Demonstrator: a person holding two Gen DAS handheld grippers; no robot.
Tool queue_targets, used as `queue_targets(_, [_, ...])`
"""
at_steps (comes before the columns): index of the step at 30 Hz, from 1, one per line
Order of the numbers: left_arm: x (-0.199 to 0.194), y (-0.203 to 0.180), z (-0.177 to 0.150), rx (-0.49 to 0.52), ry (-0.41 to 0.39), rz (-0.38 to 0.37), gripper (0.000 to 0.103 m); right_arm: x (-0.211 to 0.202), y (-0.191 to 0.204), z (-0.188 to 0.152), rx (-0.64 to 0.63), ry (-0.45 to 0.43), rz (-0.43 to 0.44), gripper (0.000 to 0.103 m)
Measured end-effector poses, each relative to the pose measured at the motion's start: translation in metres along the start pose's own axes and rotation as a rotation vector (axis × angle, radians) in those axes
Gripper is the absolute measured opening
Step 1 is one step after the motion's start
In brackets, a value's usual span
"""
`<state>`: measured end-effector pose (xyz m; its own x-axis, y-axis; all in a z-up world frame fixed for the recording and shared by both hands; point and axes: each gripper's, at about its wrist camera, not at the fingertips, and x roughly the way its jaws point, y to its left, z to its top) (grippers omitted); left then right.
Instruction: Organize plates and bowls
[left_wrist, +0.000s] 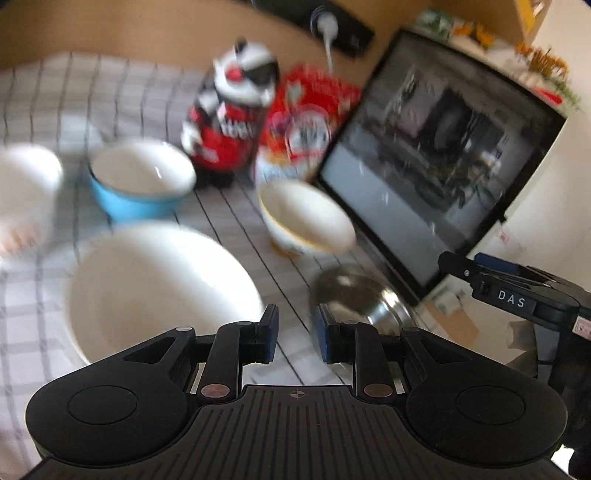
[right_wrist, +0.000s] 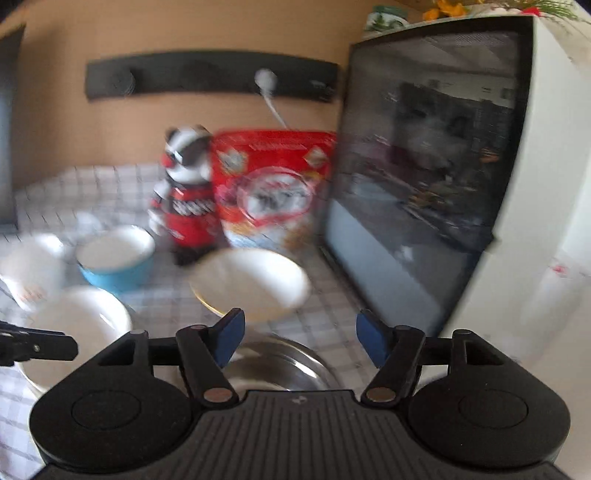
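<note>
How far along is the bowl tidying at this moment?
Nothing looks done yet: the large white bowl, blue bowl, yellow-rimmed bowl, steel bowl and a white bowl at far left stand apart on the checked cloth, none stacked. Nothing is in hand: left tongs and right tongs are open and empty. All the sorting remains.

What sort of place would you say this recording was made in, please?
Most likely a home kitchen counter or dining table: a checked tablecloth carries several bowls, such as the blue bowl, beside a countertop oven and a red cereal bag.
</note>
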<state>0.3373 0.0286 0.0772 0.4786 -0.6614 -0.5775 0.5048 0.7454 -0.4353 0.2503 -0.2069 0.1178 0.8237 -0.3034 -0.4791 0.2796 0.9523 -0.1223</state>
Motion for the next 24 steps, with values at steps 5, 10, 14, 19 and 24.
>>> queue_targets(5, [0.028, -0.028, -0.014, -0.028, 0.022, 0.067, 0.024, 0.024, -0.026, -0.022, -0.07, 0.032, 0.041, 0.067])
queue_targets(10, [0.054, -0.046, -0.013, -0.167, -0.009, 0.199, 0.024, 0.053, -0.05, -0.025, -0.084, 0.067, 0.227, 0.067])
queue_targets(14, [0.071, -0.057, -0.017, -0.246, -0.015, 0.297, 0.024, 0.072, -0.067, -0.035, -0.117, 0.057, 0.281, 0.067])
queue_targets(19, [0.085, -0.073, -0.03, -0.297, 0.002, 0.384, 0.024, 0.098, -0.075, -0.057, -0.169, 0.104, 0.383, 0.068])
queue_targets(24, [0.093, -0.078, -0.034, -0.307, 0.033, 0.463, 0.024, 0.104, -0.067, -0.065, -0.208, 0.119, 0.329, 0.068])
